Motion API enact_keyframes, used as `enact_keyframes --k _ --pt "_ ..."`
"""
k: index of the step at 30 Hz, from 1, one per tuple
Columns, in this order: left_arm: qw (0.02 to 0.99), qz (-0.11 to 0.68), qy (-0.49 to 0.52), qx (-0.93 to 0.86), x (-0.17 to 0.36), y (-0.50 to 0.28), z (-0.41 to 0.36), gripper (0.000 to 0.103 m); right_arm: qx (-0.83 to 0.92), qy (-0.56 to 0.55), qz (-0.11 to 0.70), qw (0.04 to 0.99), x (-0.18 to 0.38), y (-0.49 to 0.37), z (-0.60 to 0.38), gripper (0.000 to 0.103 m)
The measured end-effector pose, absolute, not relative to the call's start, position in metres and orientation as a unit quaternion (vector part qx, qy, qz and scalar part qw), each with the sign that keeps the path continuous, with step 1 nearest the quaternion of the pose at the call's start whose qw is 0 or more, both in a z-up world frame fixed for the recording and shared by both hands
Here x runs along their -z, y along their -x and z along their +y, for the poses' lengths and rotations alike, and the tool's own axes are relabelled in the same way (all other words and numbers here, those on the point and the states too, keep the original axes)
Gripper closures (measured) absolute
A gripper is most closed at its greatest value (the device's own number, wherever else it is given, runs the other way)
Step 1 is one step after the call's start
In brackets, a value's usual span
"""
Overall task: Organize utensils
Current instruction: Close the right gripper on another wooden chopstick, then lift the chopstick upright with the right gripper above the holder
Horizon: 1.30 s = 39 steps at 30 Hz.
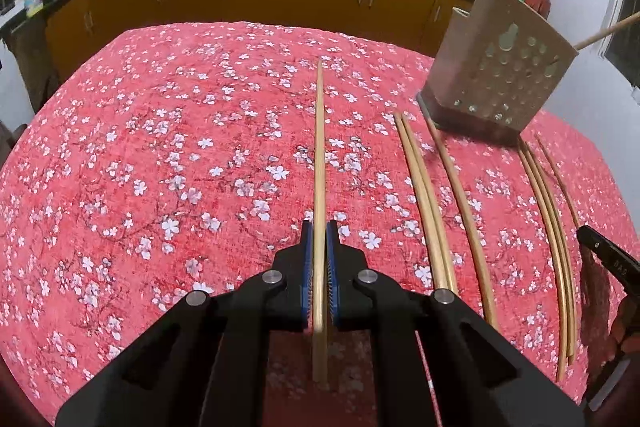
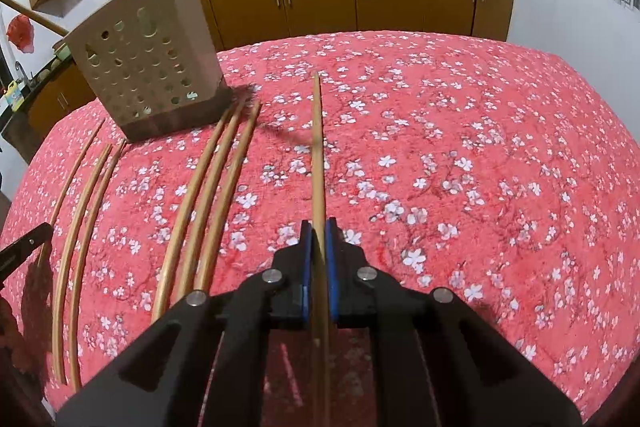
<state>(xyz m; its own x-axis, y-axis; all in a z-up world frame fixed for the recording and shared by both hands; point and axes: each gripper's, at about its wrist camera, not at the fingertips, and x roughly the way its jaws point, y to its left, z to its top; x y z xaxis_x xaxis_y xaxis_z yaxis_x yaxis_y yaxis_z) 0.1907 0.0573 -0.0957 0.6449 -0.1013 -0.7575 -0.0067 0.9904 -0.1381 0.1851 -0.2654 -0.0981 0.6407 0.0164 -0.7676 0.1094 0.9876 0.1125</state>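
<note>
Chopsticks [image 1: 424,203], slim pale bamboo, lie beside a perforated beige holder [image 1: 496,75]

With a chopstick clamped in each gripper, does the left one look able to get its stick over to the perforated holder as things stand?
Probably yes. The left gripper is shut on its chopstick, and the holder stands ahead to its right with only loose chopsticks lying flat on the tablecloth between. The holder's top opening is not visible.

Only faint embossed characters are seen on the black gripper part [image 1: 612,259] at the right edge of the left wrist view; they cannot be read with certainty. No other text is legible.
</note>
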Motion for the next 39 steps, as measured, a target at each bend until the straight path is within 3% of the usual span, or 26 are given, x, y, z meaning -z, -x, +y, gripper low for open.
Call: enact_keyframes --k 31,39 --pt "0.905 0.421 0.057 0.02 0.091 -0.175 0.055 0.095 0.02 -0.067 0.419 0.905 0.098 -0.167 -0.264 0.095" --pt "0.914 0.4 0.07 0.022 0.065 -0.168 0.065 0.096 0.024 -0.089 0.36 0.928 0.053 -0.147 -0.282 0.095"
